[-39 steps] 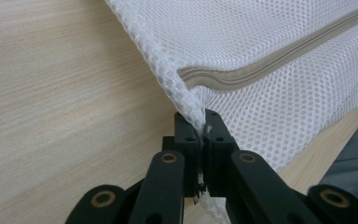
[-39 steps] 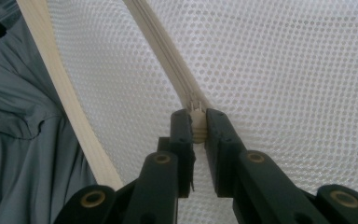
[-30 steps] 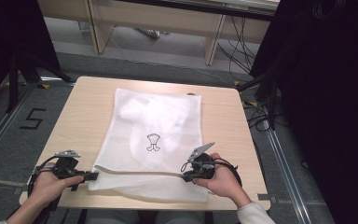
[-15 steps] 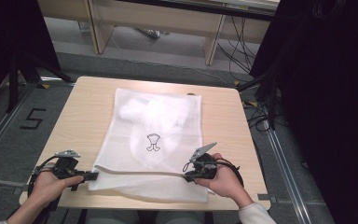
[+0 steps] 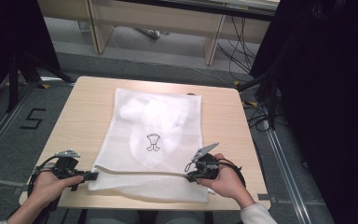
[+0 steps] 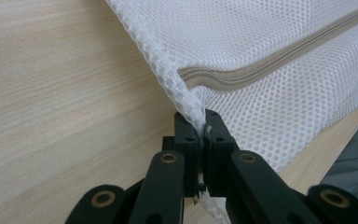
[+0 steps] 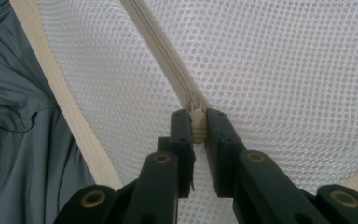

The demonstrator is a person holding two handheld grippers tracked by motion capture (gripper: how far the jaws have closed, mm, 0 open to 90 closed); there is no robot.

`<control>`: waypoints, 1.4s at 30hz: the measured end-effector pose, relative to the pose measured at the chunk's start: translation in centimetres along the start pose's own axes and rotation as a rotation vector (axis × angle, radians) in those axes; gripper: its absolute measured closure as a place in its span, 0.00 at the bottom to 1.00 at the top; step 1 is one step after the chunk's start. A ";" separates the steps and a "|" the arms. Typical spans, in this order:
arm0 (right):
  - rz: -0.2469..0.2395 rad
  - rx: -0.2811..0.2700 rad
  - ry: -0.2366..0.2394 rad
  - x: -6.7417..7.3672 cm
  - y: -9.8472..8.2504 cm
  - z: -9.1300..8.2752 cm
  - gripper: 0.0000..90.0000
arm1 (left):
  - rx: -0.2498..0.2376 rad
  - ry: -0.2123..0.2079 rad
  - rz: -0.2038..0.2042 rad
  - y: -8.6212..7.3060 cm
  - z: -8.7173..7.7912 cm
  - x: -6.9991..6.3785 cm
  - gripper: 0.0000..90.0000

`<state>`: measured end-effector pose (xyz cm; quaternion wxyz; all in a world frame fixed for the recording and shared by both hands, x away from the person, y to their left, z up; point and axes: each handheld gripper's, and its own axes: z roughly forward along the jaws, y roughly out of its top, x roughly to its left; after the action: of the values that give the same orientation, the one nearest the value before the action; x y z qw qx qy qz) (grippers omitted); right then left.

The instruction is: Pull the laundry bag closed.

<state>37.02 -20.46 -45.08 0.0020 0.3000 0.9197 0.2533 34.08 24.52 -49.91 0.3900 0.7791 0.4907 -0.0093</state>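
Mesh bag (image 5: 156,140) is soft, light; left claw (image 6: 200,135) is pinched on corner seam, right claw (image 7: 196,122) on zip pull (image 7: 196,125) — best holds.

Black two-jaw grippers (image 5: 86,176) with brass-coloured pivot screws, trailing cables, pale sleeve (image 5: 257,215)

A light wooden table (image 5: 88,105) is placed in the middle of the frame on a grey floor (image 5: 9,140). A black number 5 (image 5: 31,118) is marked on the floor at the left. Pale wooden furniture legs (image 5: 214,42) are seen at the top, with black cables (image 5: 235,51) lying near them. Dark curtains (image 5: 326,107) are hung at the right, and metal rails (image 5: 284,163) are laid along the floor.
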 end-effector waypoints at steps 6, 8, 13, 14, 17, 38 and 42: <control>-0.013 -0.005 0.004 -0.4 -0.3 -0.3 0.92 | 0.001 -0.001 -0.001 0.0 0.0 0.0 0.95; -0.015 -0.014 0.006 -0.5 -0.4 -0.2 0.92 | 0.002 0.000 0.001 0.0 0.0 0.0 0.95; -0.019 -0.010 0.005 -0.5 -0.4 -0.2 0.92 | 0.002 0.001 0.001 0.0 0.0 0.0 0.95; -0.019 -0.010 0.001 -0.5 -0.4 -0.2 0.92 | 0.001 0.001 -0.001 0.0 0.0 0.0 0.95; 0.003 0.005 -0.004 -0.6 -0.5 -0.3 0.92 | 0.002 -0.001 -0.001 0.0 0.0 0.0 0.95; -0.001 0.001 -0.005 -1.0 -1.0 -0.6 0.92 | 0.001 -0.002 -0.003 0.0 0.0 0.0 0.95; 0.018 0.008 -0.016 -1.0 -1.2 -0.8 0.92 | 0.002 0.001 0.000 0.0 0.0 0.0 0.95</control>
<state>37.06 -22.22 -45.14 0.0056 0.3104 0.9179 0.2472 34.08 24.52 -49.92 0.3889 0.7795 0.4910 -0.0095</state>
